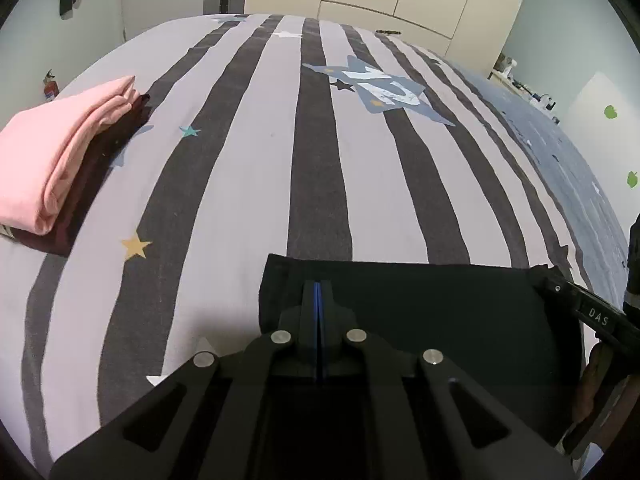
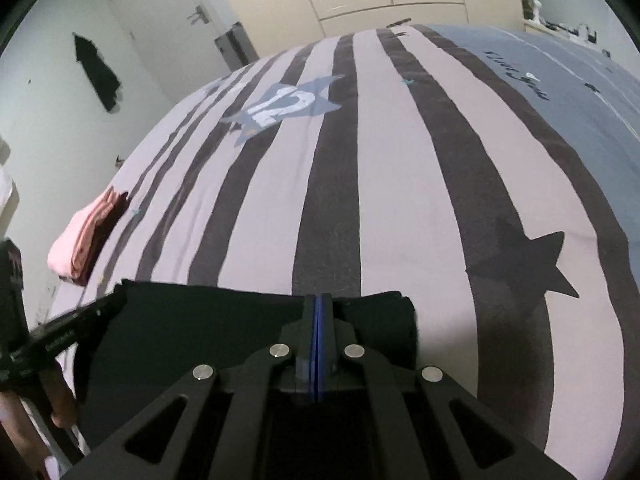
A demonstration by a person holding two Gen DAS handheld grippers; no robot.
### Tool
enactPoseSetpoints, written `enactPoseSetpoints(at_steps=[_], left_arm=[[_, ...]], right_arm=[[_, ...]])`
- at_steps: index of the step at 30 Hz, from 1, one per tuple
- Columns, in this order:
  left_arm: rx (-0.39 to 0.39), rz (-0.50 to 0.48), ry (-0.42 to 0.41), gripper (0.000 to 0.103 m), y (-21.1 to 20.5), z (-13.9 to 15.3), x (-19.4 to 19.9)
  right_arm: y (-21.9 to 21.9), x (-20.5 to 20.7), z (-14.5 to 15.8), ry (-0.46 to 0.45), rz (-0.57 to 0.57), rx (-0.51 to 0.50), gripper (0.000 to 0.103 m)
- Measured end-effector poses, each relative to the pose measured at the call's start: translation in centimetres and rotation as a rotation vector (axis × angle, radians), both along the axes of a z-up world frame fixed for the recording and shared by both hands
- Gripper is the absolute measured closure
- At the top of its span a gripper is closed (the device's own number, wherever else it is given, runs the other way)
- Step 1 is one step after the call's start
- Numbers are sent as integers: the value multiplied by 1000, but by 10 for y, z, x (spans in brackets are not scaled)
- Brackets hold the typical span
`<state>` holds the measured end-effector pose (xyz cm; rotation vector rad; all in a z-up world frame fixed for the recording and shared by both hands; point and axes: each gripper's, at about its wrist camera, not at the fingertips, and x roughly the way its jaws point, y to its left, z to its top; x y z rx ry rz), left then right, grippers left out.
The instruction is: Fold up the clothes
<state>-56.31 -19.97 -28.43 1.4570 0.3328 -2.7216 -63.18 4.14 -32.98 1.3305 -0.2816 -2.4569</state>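
Black garment (image 1: 420, 312), folded flat, lies at near edge of striped bed cover (image 1: 248, 184). Left gripper (image 1: 318, 292) pinched shut on its left part; right gripper (image 2: 318, 308) clamped together on its right end. Pink folded garment (image 1: 52, 156) stacked on maroon one (image 1: 100, 168), at 10 o'clock, well apart

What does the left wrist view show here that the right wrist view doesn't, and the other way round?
Only the left wrist view: a yellow star and a teal star printed on the bedspread, and a red extinguisher by the wall.

Only the right wrist view: a door handle and a large dark star printed on the cover.

Both: the striped bedspread, the folded pink garment on a darker one at the left, the "12" star patch, and the black garment with the left tongs and right tongs shut over it.
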Motion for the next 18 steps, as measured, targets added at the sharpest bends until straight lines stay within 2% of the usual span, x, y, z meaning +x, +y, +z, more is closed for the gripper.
enactPoseSetpoints(at_steps=[3, 7, 10, 15, 18], left_arm=[[10, 34, 18, 101, -7, 10, 3], [-16, 98, -54, 101, -28, -9, 2], [-7, 136, -40, 101, -44, -1, 9], [20, 87, 49, 101, -35, 37, 32], [67, 25, 75, 101, -11, 50, 44]], right_arm=[[1, -1, 6, 5, -4, 7, 103], [7, 0, 4, -1, 2, -6, 103], [14, -1, 13, 20, -5, 26, 103], [42, 3, 34, 61, -71, 56, 101], [36, 20, 46, 66, -24, 42, 101]])
